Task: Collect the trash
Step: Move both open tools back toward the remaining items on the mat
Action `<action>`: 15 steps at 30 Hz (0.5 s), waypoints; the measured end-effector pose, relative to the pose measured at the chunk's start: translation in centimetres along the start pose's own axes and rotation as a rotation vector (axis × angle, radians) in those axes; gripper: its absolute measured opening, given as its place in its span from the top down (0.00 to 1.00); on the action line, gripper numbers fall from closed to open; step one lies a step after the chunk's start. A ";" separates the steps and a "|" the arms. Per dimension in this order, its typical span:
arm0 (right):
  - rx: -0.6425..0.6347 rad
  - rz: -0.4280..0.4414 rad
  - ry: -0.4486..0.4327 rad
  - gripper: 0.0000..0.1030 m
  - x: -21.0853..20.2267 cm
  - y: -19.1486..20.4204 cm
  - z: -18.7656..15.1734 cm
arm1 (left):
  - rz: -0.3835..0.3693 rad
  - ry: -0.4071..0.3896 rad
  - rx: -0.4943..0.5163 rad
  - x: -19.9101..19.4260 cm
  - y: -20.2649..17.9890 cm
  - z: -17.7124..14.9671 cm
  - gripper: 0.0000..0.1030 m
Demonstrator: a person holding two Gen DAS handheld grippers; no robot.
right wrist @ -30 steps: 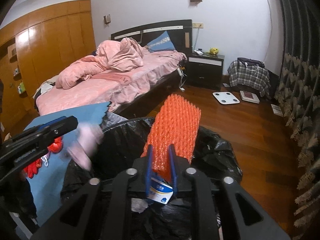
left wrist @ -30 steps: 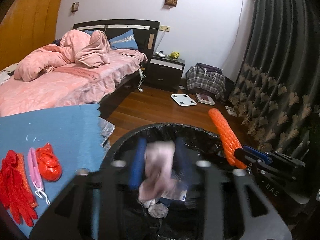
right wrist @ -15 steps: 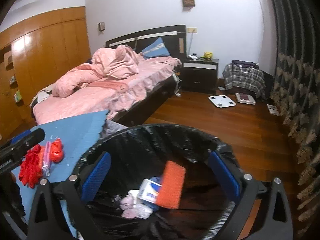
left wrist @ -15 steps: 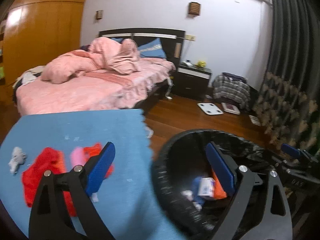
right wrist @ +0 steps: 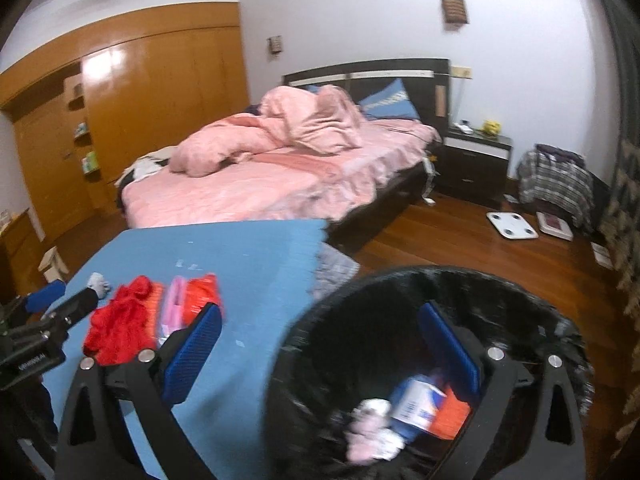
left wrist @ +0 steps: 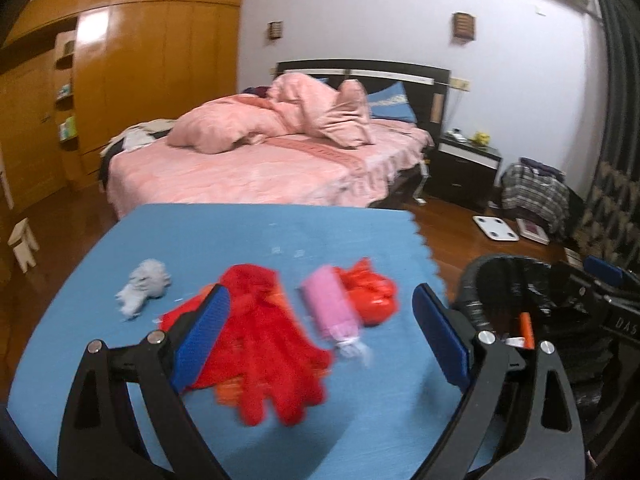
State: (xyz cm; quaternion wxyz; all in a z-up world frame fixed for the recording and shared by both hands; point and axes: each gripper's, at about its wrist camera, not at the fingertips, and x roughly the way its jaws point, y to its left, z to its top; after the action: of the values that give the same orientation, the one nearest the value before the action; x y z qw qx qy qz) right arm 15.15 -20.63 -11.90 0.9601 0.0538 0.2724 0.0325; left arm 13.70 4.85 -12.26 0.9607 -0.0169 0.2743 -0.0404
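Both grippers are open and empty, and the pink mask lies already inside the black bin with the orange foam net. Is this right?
Not quite. The left wrist view shows the pink mask on the blue mat, beside the red gloves, not in the black bin. The rest holds.

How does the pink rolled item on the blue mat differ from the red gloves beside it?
The pink rolled item is small, pale and rolled into a tube; the red gloves are larger, bright red and spread flat in a loose pile. The gloves lie between the open left claw's fingers; the pink item lies farther right. Both rest on the blue mat, uncollected.
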 end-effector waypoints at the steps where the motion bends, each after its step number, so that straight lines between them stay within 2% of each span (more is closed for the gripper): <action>1: -0.007 0.009 0.000 0.06 0.3 0.6 0.2 | 0.016 0.001 -0.011 0.0 1.0 -0.1 0.13; 11: -0.079 0.106 0.016 0.06 4.6 7.8 0.9 | 0.123 0.016 -0.074 0.9 6.9 -0.3 0.13; 15: -0.094 0.113 0.036 0.12 6.5 9.3 0.7 | 0.148 0.024 -0.092 1.7 8.2 -0.5 0.13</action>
State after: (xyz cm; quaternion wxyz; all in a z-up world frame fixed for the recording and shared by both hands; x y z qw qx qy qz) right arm 20.78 -10.84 -13.54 0.9531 0.0234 0.2843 0.1006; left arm 15.44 12.83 -14.09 0.9559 -0.0403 0.2876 0.0433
